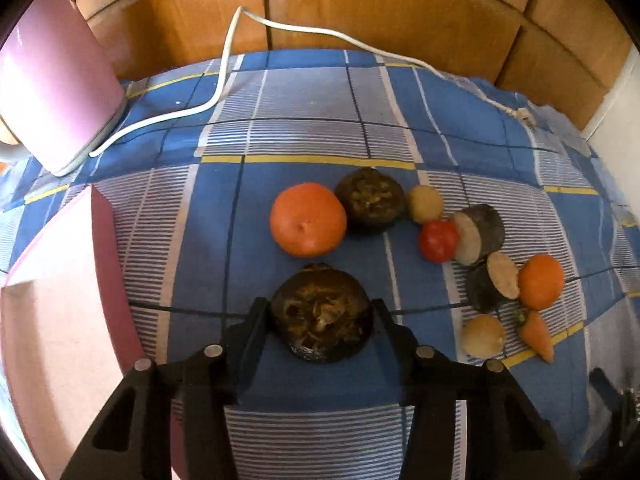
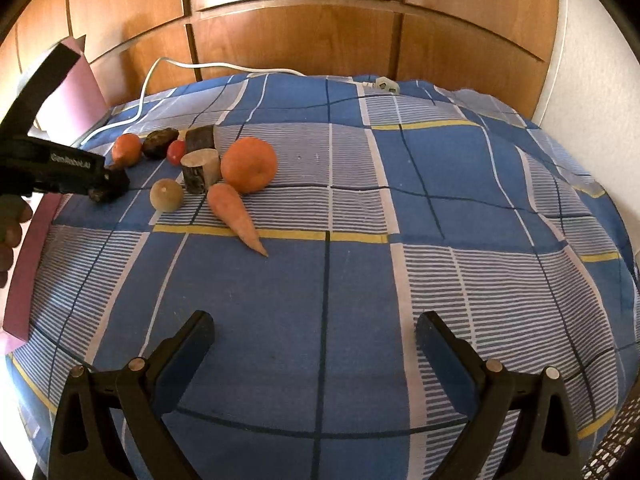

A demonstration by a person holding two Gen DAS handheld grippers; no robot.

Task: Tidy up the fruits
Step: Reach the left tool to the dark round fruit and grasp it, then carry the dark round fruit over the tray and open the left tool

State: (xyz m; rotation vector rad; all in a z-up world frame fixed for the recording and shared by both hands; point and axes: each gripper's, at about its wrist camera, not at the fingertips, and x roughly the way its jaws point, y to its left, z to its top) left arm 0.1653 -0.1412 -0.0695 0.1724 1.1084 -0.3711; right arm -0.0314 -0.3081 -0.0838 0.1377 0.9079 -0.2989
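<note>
Left jaws (image 1: 320, 312): I see them pointing steeply down, one black finger on each side of a dark, wrinkled, round fruit half (image 1: 322, 314). Both fingers sit right against its rim; they look closed onto it.
Left tool from the other side: its black body (image 2: 60, 168) reaches in level from the left edge, the tip low over the cloth, a hand (image 2: 10, 236) on the grip below it.
Right jaws (image 2: 314, 336): spread wide, nothing between them, only cloth beneath, well apart from the produce.
Gripped fruit: cut face up, brown and shrivelled inside, black rind, resting on the blue, white and yellow checked cloth (image 1: 304, 128) that covers the surface.
Neighbours: a smooth large orange (image 1: 308, 220) just beyond it, touching a second dark wrinkled half (image 1: 370, 200).
Cluster to the right: small tan ball (image 1: 425, 204), glossy red tomato (image 1: 438, 241), two dark-barked log slices with pale cut faces (image 1: 478, 234), a smaller orange (image 1: 541, 282), a pale round onion-like piece (image 1: 483, 337) and a tapered orange carrot (image 1: 538, 336).
Left edge: a pink cardboard box (image 1: 52, 300) with its lid (image 1: 52, 92) raised.
Behind: a white cable (image 1: 224, 60) trails across the cloth before wooden panels (image 1: 400, 8).
</note>
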